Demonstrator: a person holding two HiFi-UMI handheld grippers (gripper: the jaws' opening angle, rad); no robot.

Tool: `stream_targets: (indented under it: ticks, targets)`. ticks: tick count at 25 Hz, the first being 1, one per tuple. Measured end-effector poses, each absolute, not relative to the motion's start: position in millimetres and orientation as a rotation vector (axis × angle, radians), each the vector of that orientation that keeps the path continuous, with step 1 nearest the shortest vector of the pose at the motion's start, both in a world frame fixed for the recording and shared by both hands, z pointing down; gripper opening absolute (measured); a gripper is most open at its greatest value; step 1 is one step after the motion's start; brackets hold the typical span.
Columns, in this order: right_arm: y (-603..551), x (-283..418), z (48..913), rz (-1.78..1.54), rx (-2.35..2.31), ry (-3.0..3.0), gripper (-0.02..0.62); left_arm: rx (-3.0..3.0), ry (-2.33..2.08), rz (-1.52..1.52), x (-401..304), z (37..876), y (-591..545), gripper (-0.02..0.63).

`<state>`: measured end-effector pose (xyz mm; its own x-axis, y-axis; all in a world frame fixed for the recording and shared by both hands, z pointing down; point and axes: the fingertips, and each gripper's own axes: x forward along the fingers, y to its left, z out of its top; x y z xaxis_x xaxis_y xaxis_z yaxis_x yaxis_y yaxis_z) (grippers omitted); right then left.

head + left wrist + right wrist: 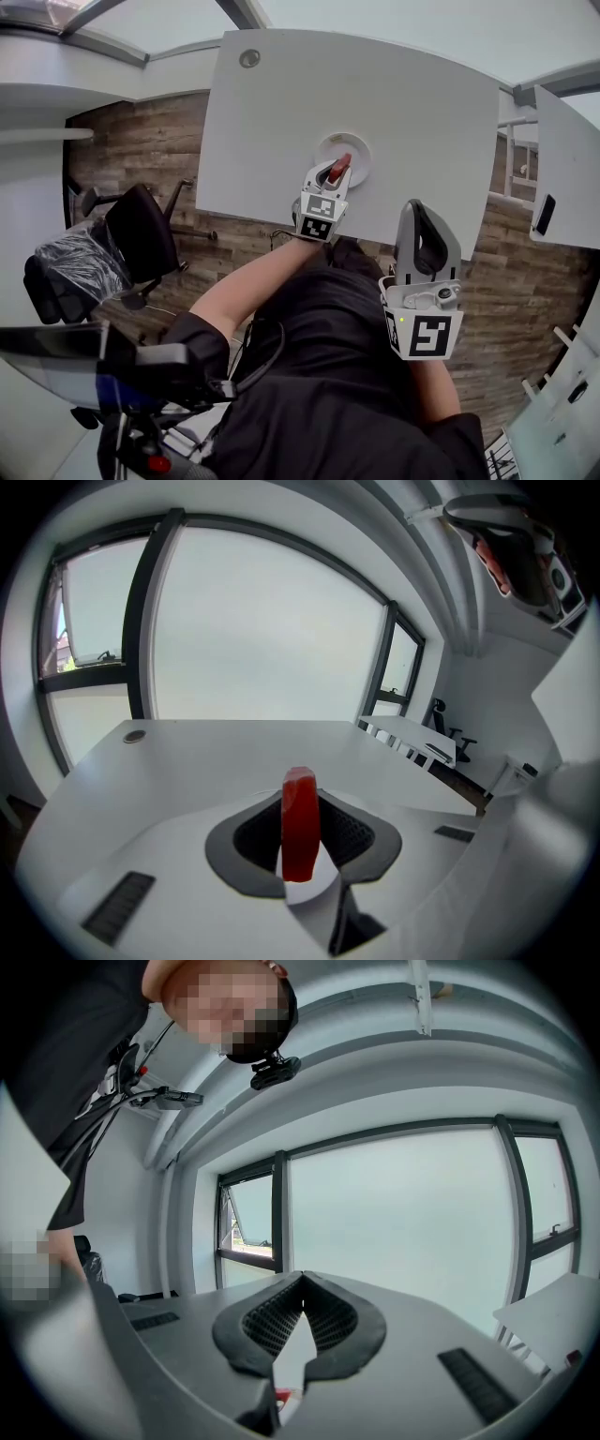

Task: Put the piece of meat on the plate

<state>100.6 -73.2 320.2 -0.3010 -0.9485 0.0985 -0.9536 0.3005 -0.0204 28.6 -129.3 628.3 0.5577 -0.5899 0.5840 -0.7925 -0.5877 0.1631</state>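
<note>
Piece of meat, red, clamped edge-on between the pads of the left claw. Narrow face turned toward that claw's own camera, top end poking above the pads. From the head camera: directly over the round white plate. Touching the plate or hanging just above it: not readable.

Plate alone on the white table, nearer the person's edge, well apart from the round cable grommet at the far corner. Left claw tilted downward, bare forearm reaching in across the near edge.

Right claw closed on itself, ribbed pads meeting at the tips, nothing between them. Held back off the table, beside the near edge and over the lap, aimed about level at a big window.

Black office chair on wood-look floor, left of the table. Second white table at right, with a dark flat object on it, too small to name.
</note>
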Motion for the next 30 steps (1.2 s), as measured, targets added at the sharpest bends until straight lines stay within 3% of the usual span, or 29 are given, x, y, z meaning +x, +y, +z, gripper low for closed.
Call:
stream_targets:
  ticks: [30]
  targets:
    - [-75.8,122.9,336.4,0.180,1.914,-2.342,0.005,2.350,-0.950,0.753,41.0,675.6,-129.9,0.097]
